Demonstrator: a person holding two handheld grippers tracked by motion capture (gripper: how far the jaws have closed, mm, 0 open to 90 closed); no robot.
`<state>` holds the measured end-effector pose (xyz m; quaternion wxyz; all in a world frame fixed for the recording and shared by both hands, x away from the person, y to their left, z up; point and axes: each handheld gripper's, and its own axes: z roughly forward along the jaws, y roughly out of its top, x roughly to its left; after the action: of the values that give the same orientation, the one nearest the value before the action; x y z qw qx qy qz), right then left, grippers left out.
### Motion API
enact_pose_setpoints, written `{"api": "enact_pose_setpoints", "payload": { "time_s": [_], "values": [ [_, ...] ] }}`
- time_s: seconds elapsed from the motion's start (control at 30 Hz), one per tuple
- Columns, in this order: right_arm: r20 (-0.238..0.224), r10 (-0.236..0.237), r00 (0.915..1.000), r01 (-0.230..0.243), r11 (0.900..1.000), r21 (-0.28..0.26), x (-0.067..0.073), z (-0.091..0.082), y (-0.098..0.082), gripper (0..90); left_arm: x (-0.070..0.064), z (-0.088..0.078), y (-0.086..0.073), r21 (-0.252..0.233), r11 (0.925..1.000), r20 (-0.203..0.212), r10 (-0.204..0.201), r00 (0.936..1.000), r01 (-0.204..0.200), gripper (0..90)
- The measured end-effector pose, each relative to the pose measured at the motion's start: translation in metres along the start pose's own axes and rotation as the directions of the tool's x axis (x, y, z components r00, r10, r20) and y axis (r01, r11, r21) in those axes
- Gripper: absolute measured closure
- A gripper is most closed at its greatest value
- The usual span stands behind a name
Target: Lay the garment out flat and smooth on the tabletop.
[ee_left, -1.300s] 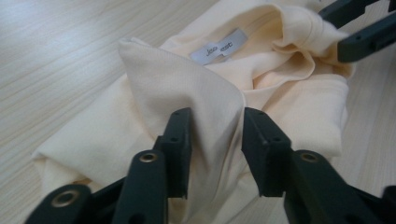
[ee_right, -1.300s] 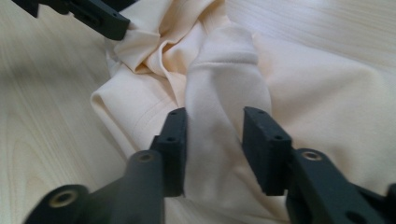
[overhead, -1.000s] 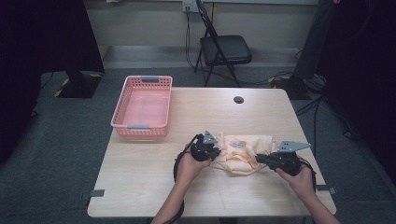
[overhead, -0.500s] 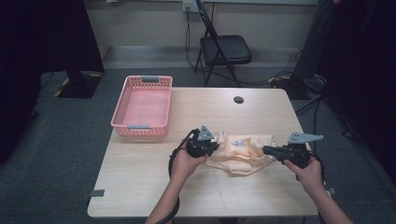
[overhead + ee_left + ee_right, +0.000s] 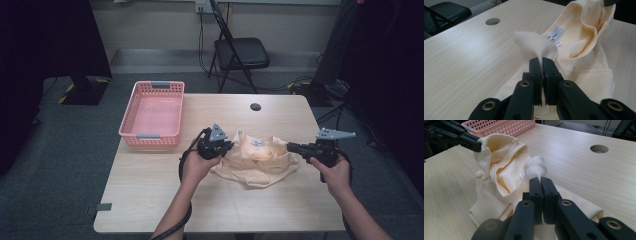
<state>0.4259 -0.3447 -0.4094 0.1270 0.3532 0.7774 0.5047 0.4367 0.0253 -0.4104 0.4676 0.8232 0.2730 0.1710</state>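
A pale yellow shirt (image 5: 257,160) with a white neck label lies bunched on the wooden table (image 5: 150,190). My left gripper (image 5: 231,145) is shut on a pinch of the shirt's fabric at its left shoulder; in the left gripper view the cloth (image 5: 534,45) bulges out above the closed jaws. My right gripper (image 5: 290,147) is shut on the opposite shoulder, and the right gripper view shows a knot of fabric (image 5: 537,167) squeezed between its jaws. Both grippers hold the top of the shirt a little above the table, the lower part still resting on it.
A pink plastic basket (image 5: 152,114) stands at the table's back left. A round cable hole (image 5: 255,106) sits near the back edge. A black folding chair (image 5: 240,52) stands behind the table. Dark equipment flanks both sides.
Both grippers have risen and drawn apart, lifting the top of the shirt off the table and stretching it between them. The right hand moved out to the right.
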Motion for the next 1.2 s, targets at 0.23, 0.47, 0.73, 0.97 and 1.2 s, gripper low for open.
{"api": "enact_pose_setpoints", "payload": {
  "time_s": [0.23, 0.47, 0.73, 0.97, 1.2],
  "values": [
    [0.015, 0.011, 0.9998, -0.011, 1.000, -0.004, -0.007, 0.004, 0.010, 88.2, 0.009, 0.000, 0.009, -0.011, 0.9999, -0.014, 0.002, 0.9999, -0.002, 86.9],
    [0.036, 0.023, 0.9991, -0.023, 1.000, -0.006, -0.015, 0.008, 0.019, 88.2, 0.016, 0.004, 0.015, -0.021, 0.9998, -0.026, 0.001, 0.9997, -0.002, 87.0],
    [0.047, 0.043, 0.9979, -0.043, 0.999, -0.007, -0.025, 0.014, 0.026, 88.2, 0.026, 0.008, 0.022, -0.024, 0.9997, -0.042, -0.003, 0.9991, 0.002, 87.1],
    [0.059, 0.045, 0.9973, -0.044, 0.999, -0.008, -0.031, 0.018, 0.036, 88.1, 0.032, 0.015, 0.028, -0.021, 0.9998, -0.055, -0.004, 0.9985, 0.002, 87.1],
    [0.068, 0.057, 0.9961, -0.056, 0.998, -0.010, -0.039, 0.023, 0.043, 88.1, 0.039, 0.022, 0.034, -0.020, 0.9998, -0.068, -0.005, 0.9977, 0.003, 87.1]
  ]
}}
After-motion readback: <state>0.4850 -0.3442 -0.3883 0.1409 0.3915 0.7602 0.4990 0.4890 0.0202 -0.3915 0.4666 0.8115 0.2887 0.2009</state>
